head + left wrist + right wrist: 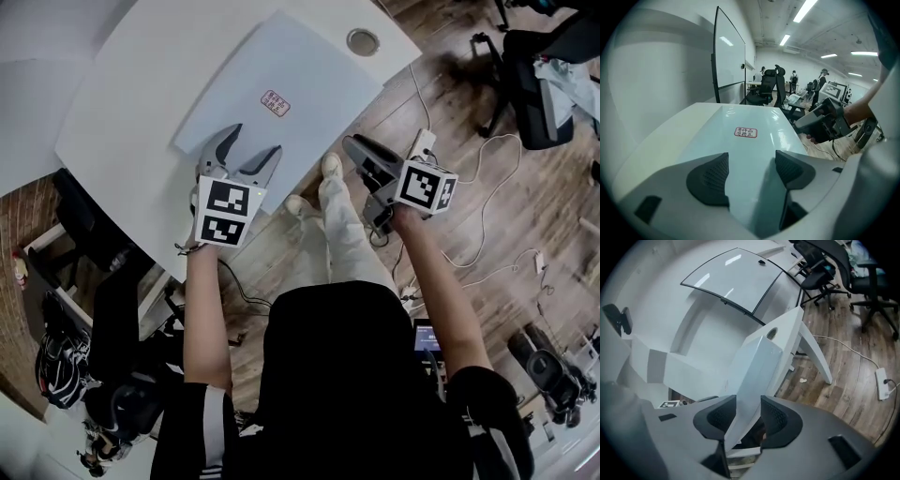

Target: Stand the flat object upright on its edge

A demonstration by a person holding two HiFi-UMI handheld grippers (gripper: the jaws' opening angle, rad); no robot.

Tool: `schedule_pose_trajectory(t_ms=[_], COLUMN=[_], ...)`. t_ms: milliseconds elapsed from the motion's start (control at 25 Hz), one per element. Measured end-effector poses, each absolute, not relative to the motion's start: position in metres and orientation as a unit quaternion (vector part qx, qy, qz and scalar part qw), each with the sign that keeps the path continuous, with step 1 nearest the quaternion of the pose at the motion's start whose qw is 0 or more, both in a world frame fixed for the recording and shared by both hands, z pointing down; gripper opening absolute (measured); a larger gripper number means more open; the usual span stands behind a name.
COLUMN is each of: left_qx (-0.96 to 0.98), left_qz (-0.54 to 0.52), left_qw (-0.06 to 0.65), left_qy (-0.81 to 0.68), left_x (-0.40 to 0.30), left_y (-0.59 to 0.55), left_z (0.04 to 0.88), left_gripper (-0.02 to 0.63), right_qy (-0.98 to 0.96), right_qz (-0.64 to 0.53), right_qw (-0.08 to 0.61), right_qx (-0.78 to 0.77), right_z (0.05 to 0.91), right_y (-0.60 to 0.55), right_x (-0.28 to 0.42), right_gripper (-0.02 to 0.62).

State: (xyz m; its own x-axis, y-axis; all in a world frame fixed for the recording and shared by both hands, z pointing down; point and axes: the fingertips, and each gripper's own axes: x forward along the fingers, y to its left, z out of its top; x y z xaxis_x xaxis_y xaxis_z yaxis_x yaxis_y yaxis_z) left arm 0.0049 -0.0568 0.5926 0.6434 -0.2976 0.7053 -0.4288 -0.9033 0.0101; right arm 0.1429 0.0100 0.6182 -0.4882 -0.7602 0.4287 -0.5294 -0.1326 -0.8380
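The pale flat board (pixel 300 66) is laid flat on the white table (pixel 122 112), with its near edge overhung by the unclenched left gripper (pixel 255 141) and its side edge straddled, ungrasped, by the parted right gripper (pixel 749 405).

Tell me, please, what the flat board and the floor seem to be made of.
Flat board: probably plastic or a coated sheet, pale and glossy, since bright highlights gleam across it. Floor: wood or wood-look laminate, brown, with plank seams and grain showing.
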Motion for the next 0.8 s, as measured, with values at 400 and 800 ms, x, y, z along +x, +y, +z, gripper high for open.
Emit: schedule_pose_trajectory(t_ms=[400, 800], left_qx=[0.905, 0.906], left_qz=[0.371, 0.371], left_qw=[0.076, 0.071], left_qy=[-0.192, -0.188], left_x=[0.003, 0.000], left_y=[-0.053, -0.049], left_z=[0.592, 0.590], left_gripper=[0.321, 0.319], right_qy=[0.659, 0.654], right_qz=[-0.595, -0.617], right_qw=[0.155, 0.202], right_qx=[-0.433, -0.389], right_z=[0.622, 0.627], right_y=[0.002, -0.007], right_x=[0.130, 0.125], right_gripper=[0.245, 0.261])
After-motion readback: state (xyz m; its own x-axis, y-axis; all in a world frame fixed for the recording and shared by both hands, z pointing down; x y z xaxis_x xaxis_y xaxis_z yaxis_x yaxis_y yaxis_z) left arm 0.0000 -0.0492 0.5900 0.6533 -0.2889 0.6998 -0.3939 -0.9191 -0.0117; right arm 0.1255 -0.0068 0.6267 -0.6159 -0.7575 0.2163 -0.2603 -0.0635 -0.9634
